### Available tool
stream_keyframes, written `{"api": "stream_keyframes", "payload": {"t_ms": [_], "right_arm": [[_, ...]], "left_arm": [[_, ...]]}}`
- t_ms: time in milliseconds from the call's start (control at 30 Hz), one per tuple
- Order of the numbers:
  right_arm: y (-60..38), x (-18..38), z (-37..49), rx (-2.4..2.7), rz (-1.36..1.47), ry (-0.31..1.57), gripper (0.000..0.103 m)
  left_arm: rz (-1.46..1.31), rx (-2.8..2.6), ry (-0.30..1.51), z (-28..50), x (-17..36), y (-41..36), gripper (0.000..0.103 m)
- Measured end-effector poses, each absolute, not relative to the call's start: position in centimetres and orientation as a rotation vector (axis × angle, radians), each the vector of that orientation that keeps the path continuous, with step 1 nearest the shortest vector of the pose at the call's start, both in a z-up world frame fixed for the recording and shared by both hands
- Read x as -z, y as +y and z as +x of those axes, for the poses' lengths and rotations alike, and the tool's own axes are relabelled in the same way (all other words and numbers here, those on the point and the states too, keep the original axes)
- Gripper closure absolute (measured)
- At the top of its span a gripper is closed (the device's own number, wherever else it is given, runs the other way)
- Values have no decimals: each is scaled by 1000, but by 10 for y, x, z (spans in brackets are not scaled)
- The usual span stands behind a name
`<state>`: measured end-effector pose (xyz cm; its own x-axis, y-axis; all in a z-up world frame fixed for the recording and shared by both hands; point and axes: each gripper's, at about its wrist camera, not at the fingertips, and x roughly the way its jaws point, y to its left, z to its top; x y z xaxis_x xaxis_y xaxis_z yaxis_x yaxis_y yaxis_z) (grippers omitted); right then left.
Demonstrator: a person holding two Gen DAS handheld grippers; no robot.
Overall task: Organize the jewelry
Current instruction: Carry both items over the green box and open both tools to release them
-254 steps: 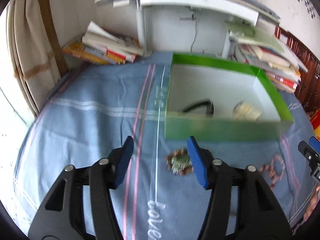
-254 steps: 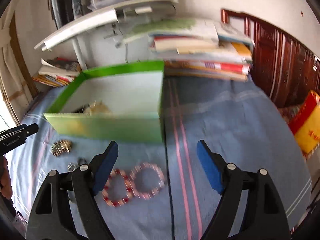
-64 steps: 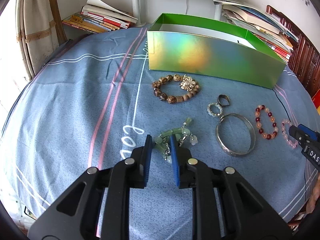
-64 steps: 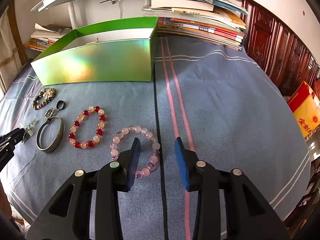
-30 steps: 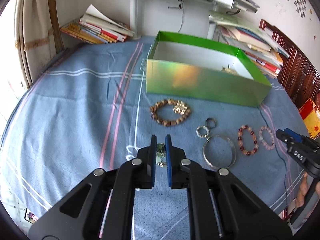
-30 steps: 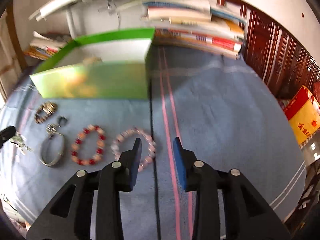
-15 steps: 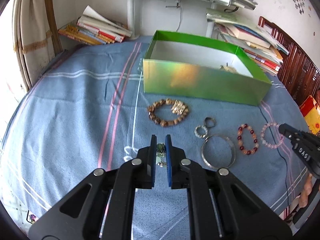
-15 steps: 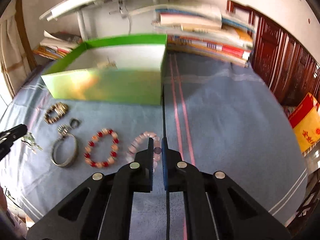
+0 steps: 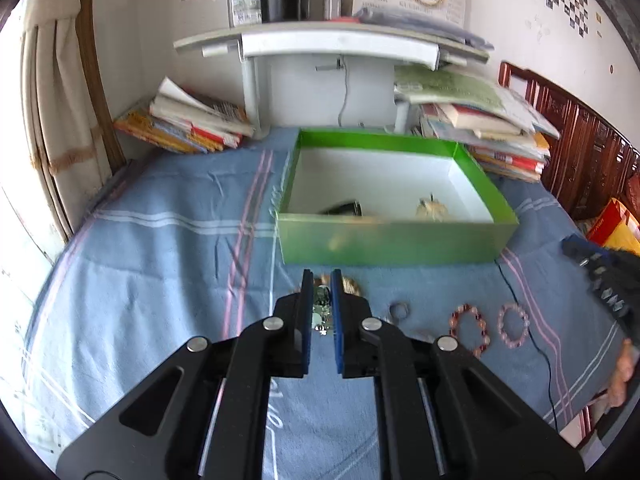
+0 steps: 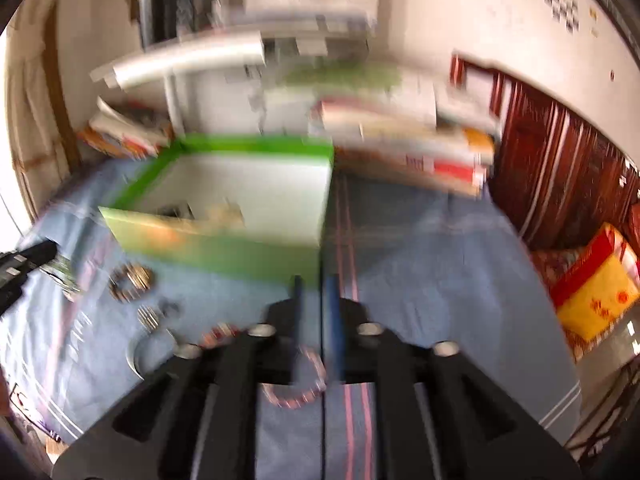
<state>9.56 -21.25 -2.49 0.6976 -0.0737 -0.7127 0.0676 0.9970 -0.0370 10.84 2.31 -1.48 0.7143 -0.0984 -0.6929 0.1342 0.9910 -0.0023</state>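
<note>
My left gripper [image 9: 321, 307] is shut on a green charm bracelet [image 9: 320, 309] and holds it above the blue cloth, in front of the green box [image 9: 394, 241]. The box holds a dark band [image 9: 347, 208] and a pale piece [image 9: 431, 209]. My right gripper [image 10: 315, 328] is shut with nothing seen between its fingers; the pink bead bracelet [image 10: 302, 384] lies on the cloth under it. The right wrist view is blurred. A red bead bracelet [image 9: 470, 330], a pink one [image 9: 513, 325] and a ring [image 9: 399, 312] lie on the cloth.
A brown bead bracelet [image 10: 131, 281] and a silver bangle [image 10: 134, 354] lie left of my right gripper. Stacks of books [image 9: 492, 136] and a white shelf [image 9: 332, 44] stand behind the box. A dark wooden headboard [image 10: 568, 184] is on the right.
My left gripper has lifted the green bracelet and moved toward the box. My right gripper, shut empty, has risen fast and left the pink bracelet on the cloth.
</note>
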Motion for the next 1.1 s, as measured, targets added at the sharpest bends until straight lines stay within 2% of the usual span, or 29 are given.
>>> {"api": "stream_keyframes", "payload": {"t_ms": [133,267,300,333,367,1100], "right_arm": [[-221,79,99,82,11,944,75],[-222,99,99,81,17,980,77],[-221,99,98,78,9,974,91],[-220,98,97,63,9,976,95],[-219,98,97,56,11,978,95],[-191,9,80,-3,-14,747,95]], "left_arm": [[33,146,822,105,36,24,94],[31,154,860,104,51,22,94],[31,154,864,104,53,22,94],[31,153,867,104,54,22,94],[29,150,870,105,55,22,94],[25,133,825,103,37,26,94]]}}
